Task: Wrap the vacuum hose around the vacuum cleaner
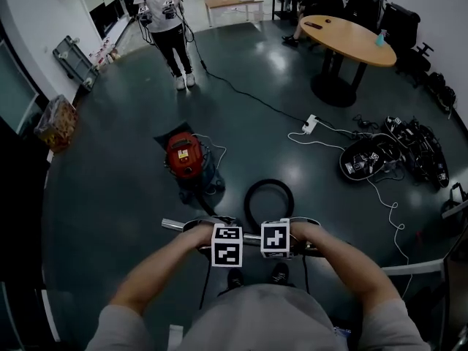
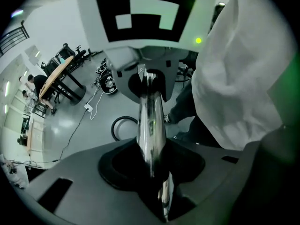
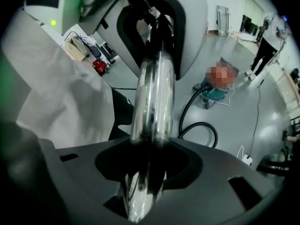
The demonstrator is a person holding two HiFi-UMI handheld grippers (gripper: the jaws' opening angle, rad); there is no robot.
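The vacuum cleaner (image 1: 184, 156), red-topped on a teal body (image 3: 213, 90), stands on the dark floor ahead of me. Its black hose (image 1: 248, 196) lies in a loop on the floor (image 2: 115, 125) (image 3: 206, 128) beside it. I hold the chrome wand (image 1: 175, 225) level in front of my waist. My left gripper (image 1: 225, 234) (image 2: 152, 172) is shut on the wand (image 2: 151, 121). Close beside it, my right gripper (image 1: 276, 234) (image 3: 145, 172) stands open, with the wand (image 3: 152, 107) lying between its jaws and dark gaps at both sides.
Another person (image 1: 167, 13) stands far ahead holding grippers. A black cable (image 1: 241, 93) crosses the floor to a white power strip (image 1: 310, 124). A round wooden table (image 1: 349, 39) stands at the upper right, with a pile of gear (image 1: 395, 156) below it. My shoes (image 1: 278, 273) are beneath the wand.
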